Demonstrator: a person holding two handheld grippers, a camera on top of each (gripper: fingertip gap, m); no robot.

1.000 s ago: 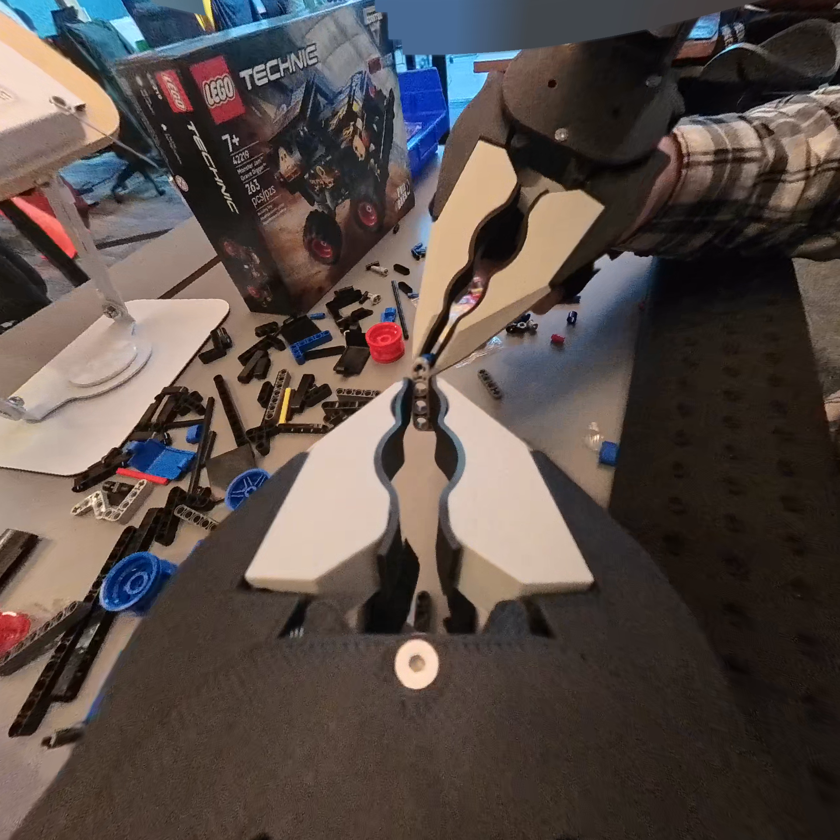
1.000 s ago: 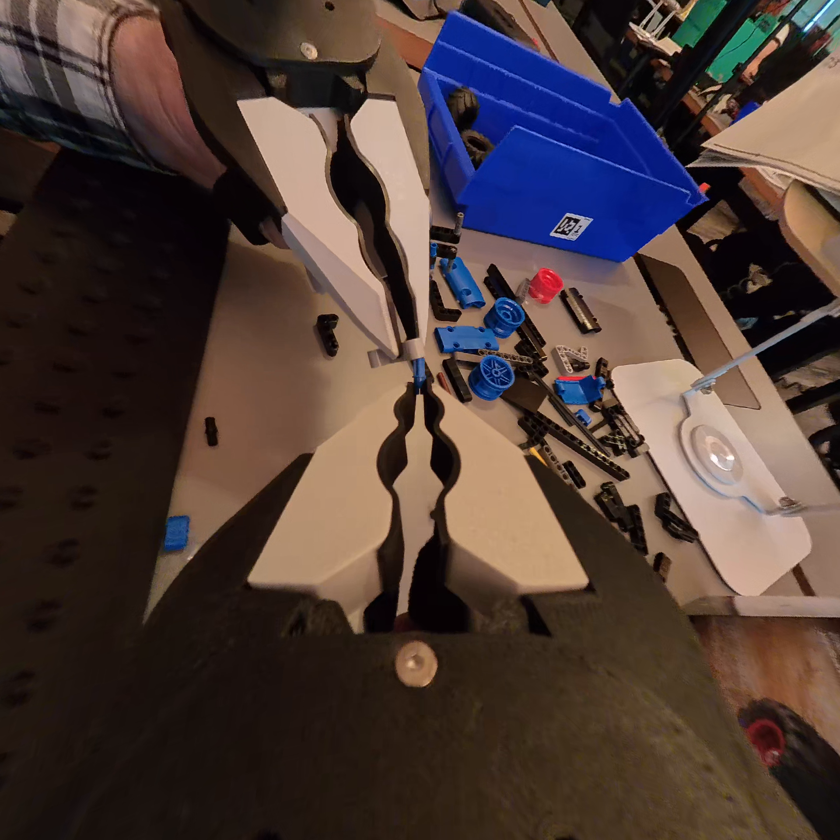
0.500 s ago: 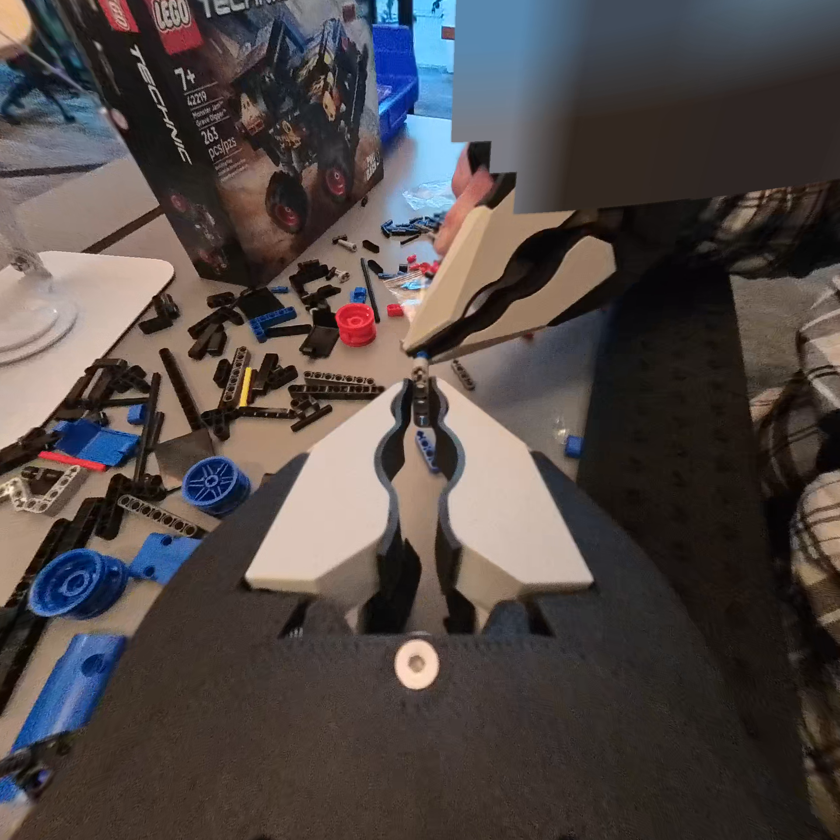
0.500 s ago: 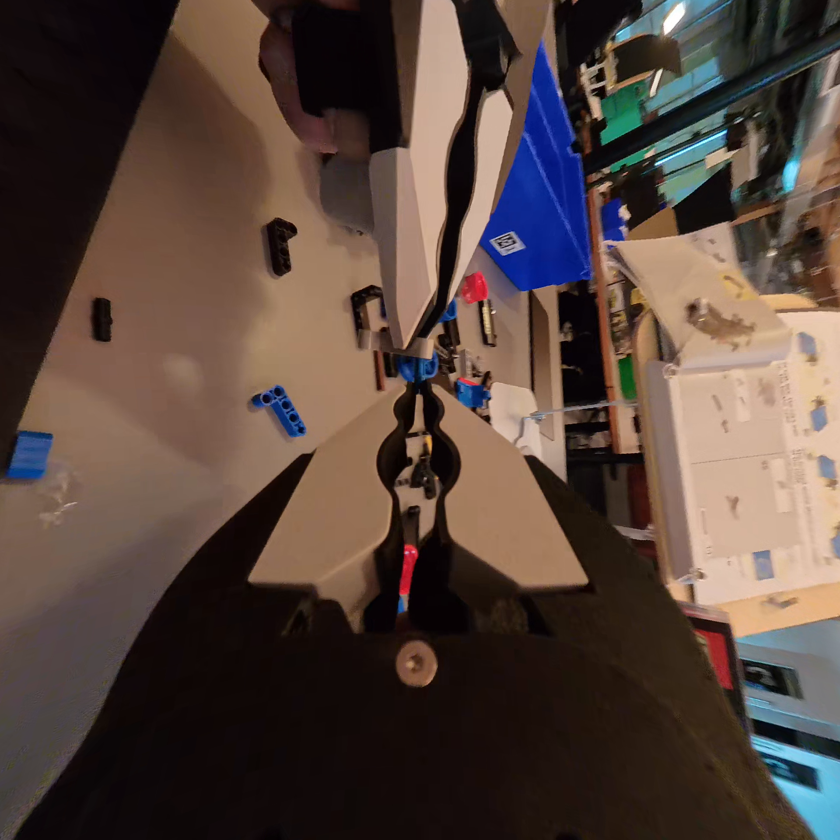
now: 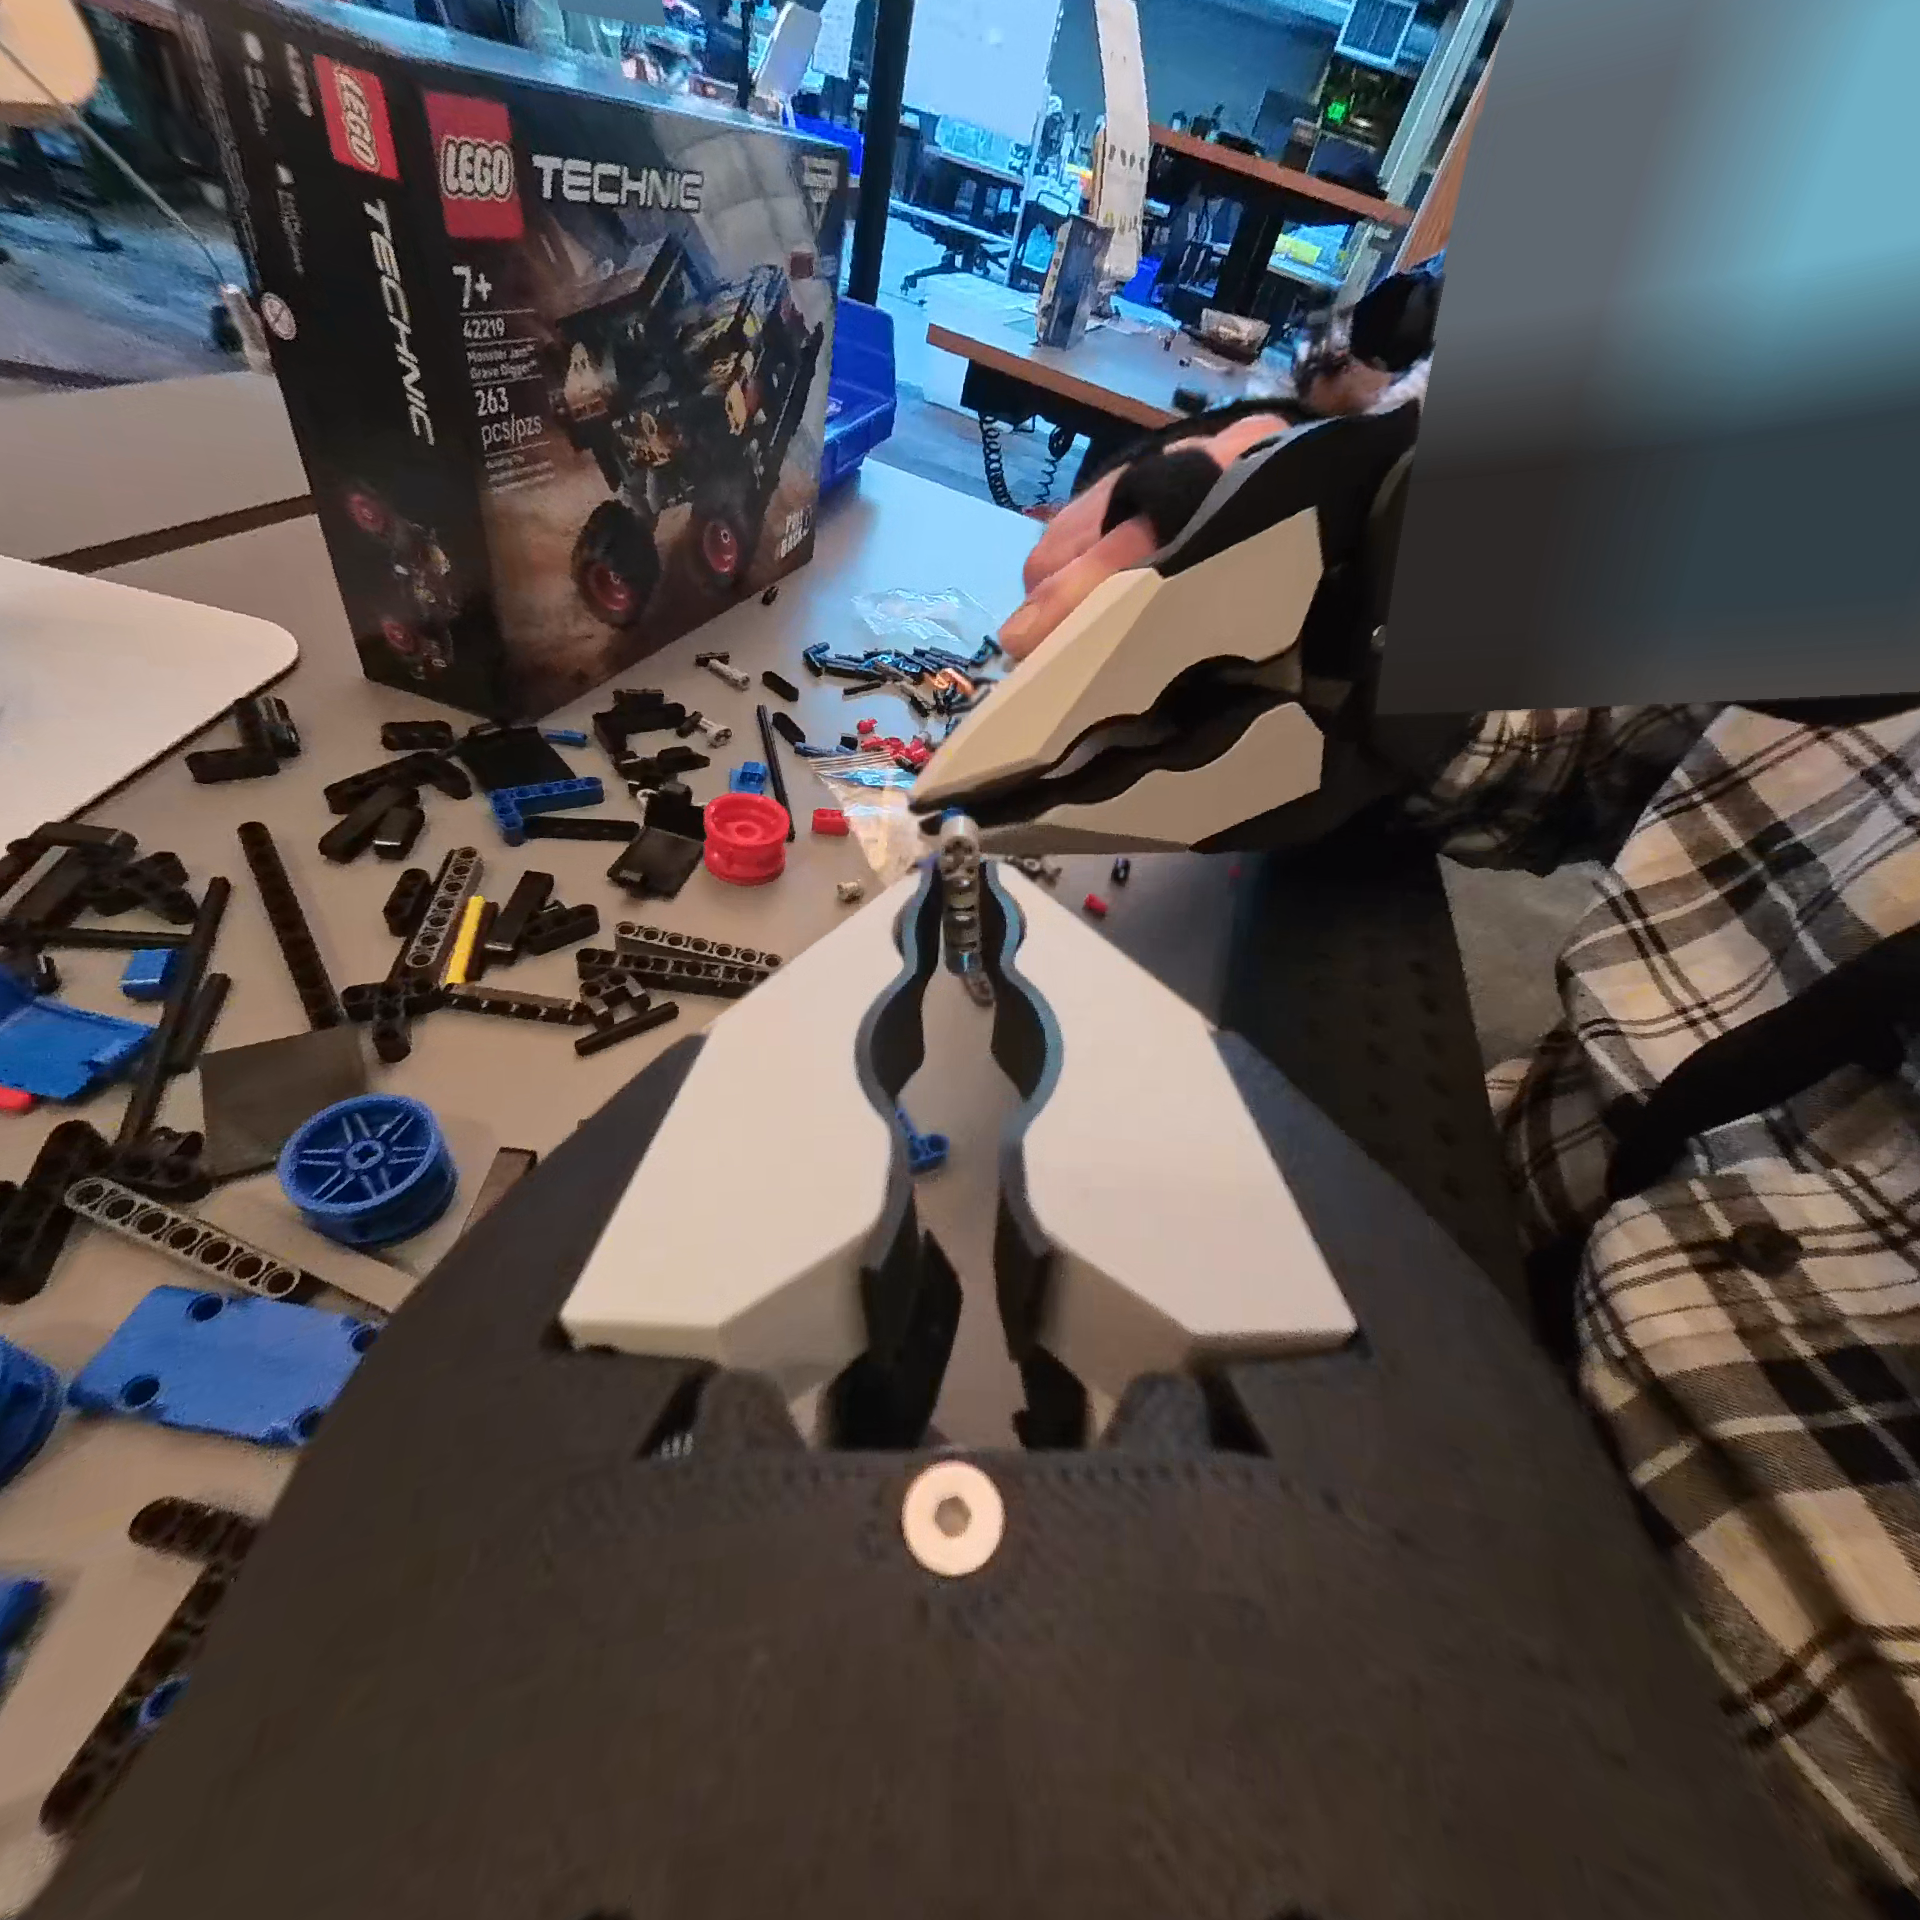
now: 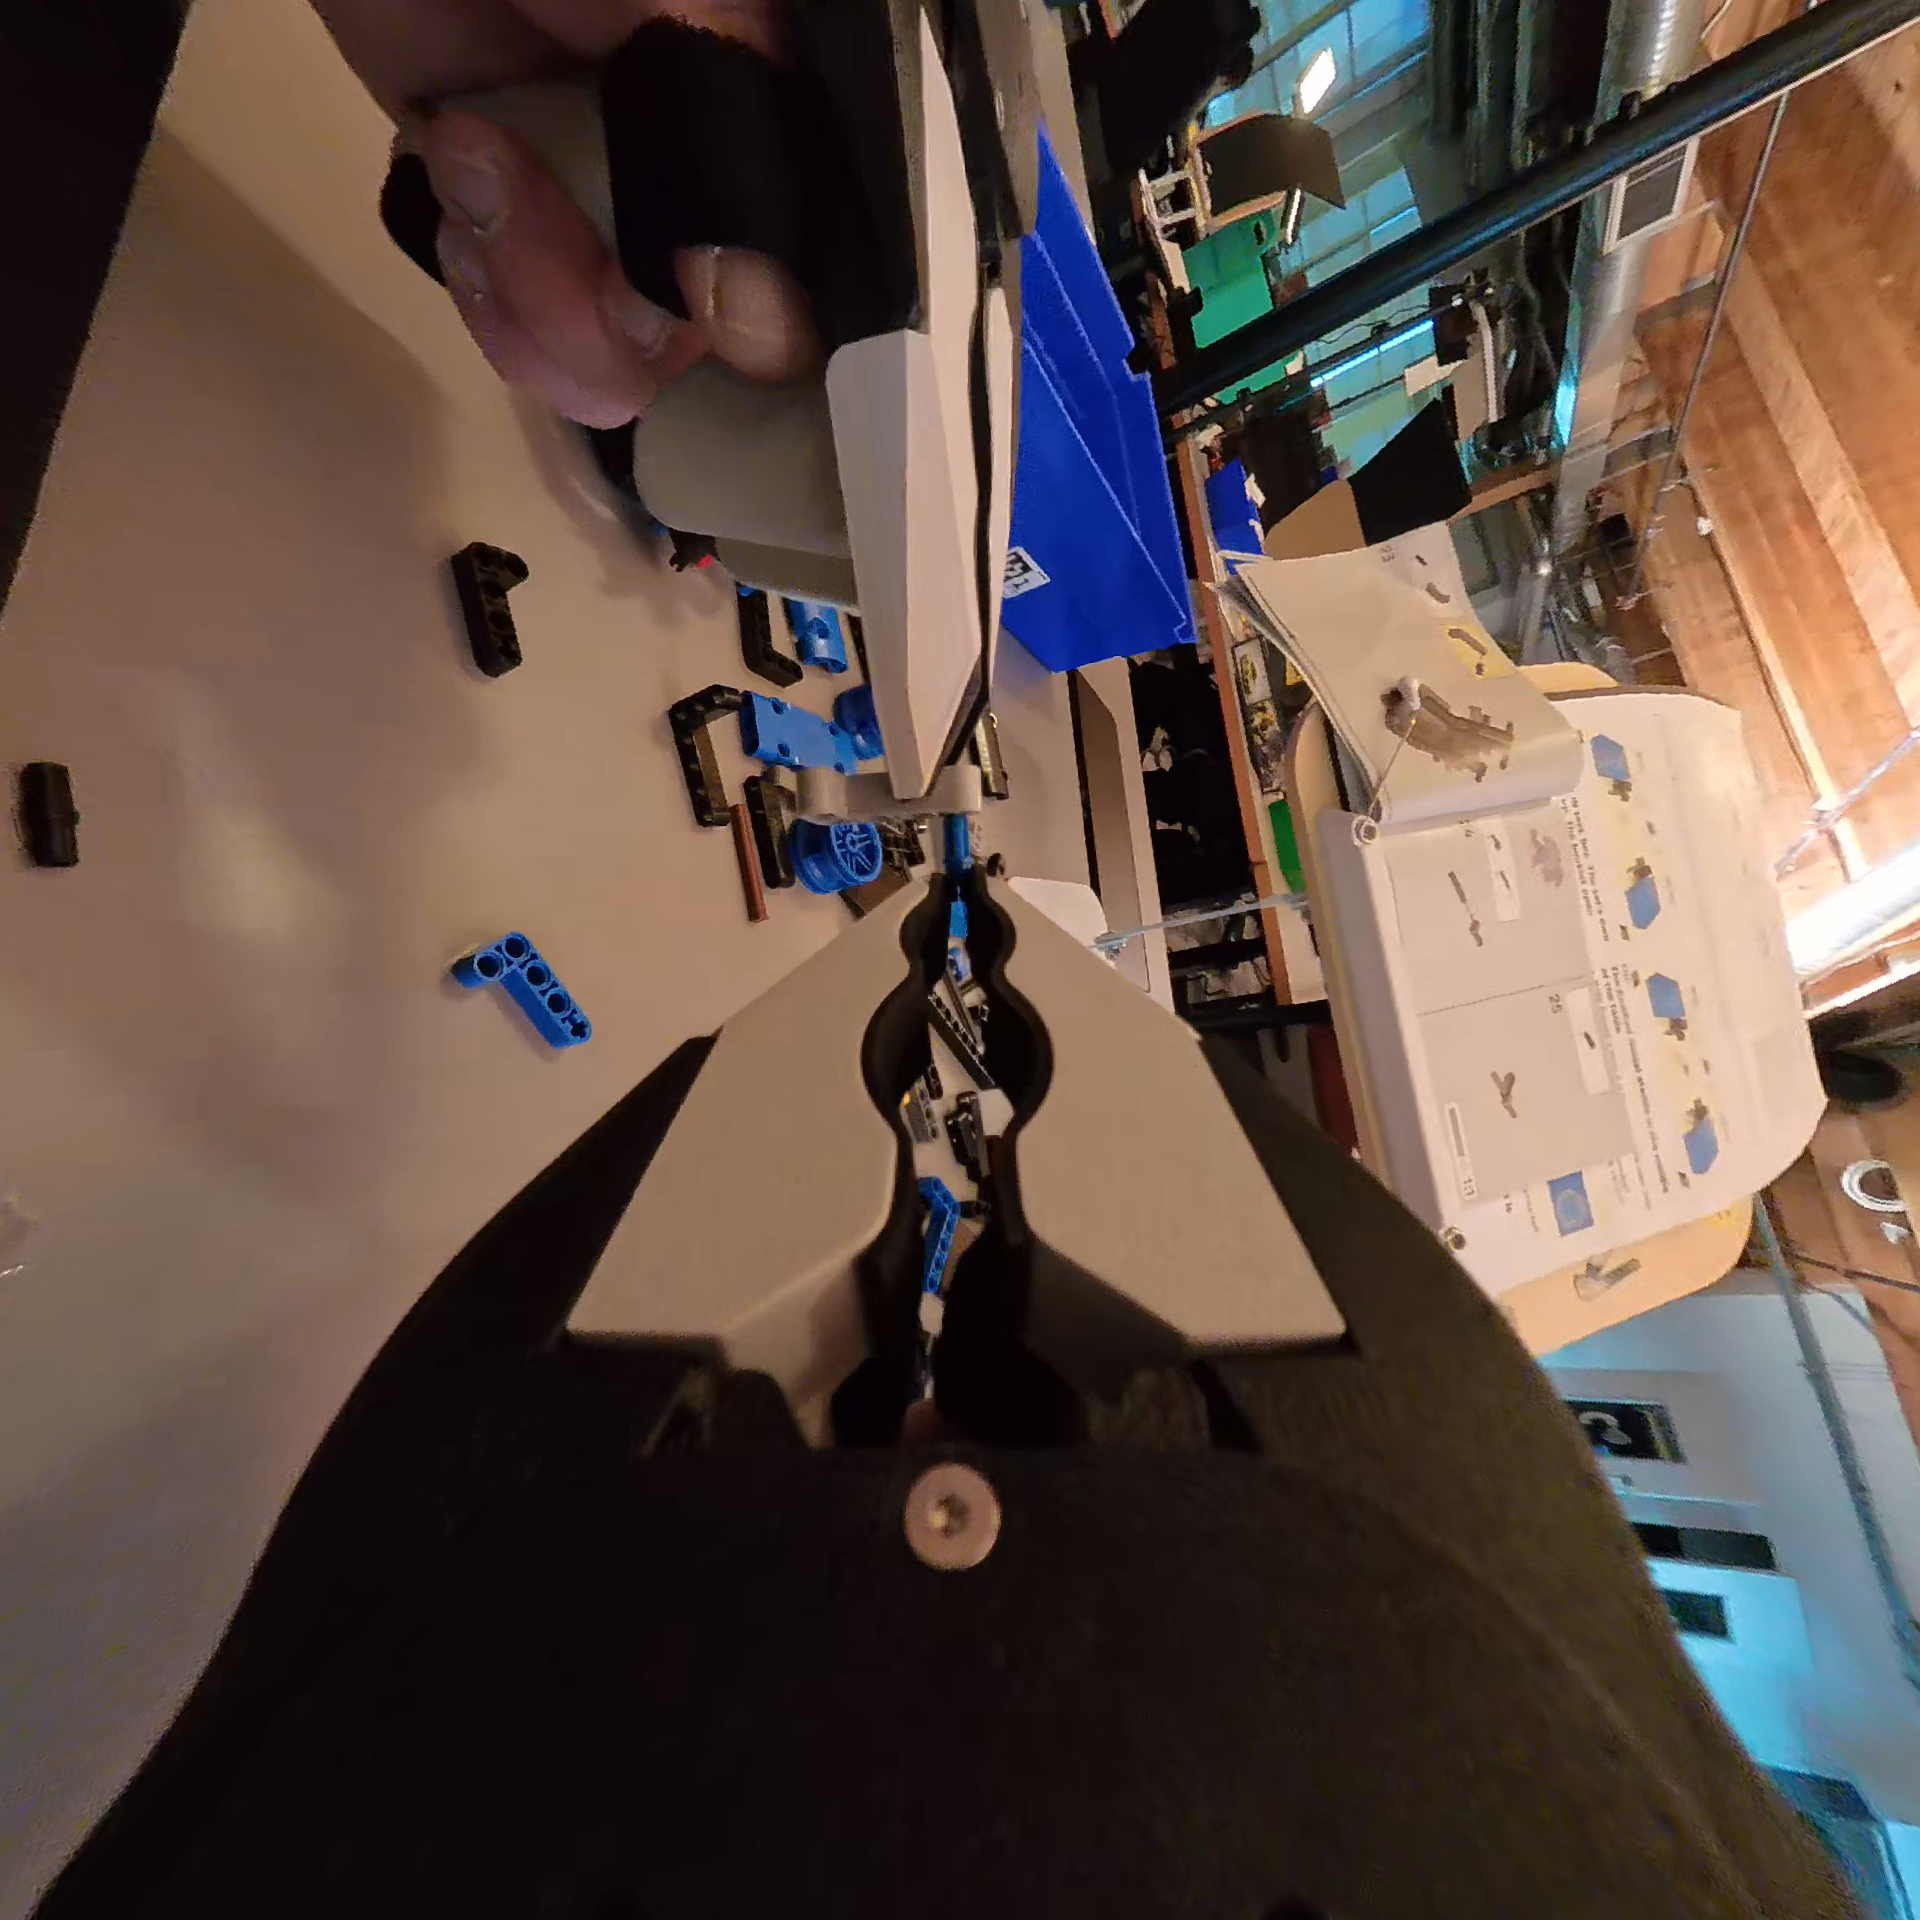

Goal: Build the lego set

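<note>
Grey tabletop [image 5: 135, 468] filled the left of the left wrist view, w/ loose black and blue parts scattered over it and the set box [image 5: 540, 416] standing upper left. Blue wheel [image 5: 366, 1151] lay lower left, red hub [image 5: 746, 837] nearer centre. At centre, left gripper [image 5: 961, 899] was clamped on a grey beam [image 5: 960, 883], its long axis running up along the fingers, top hole clear of the tips. Right gripper [image 5: 935, 802] came in from the right, tips closed just above the beam top. In the right wrist view, right gripper [image 6: 958, 883] pinched a blue pin [image 6: 958, 847], axis pointing at the beam end [image 6: 883, 798] directly ahead. Probably the pin goes into that end hole; the axes need lining up.
</note>
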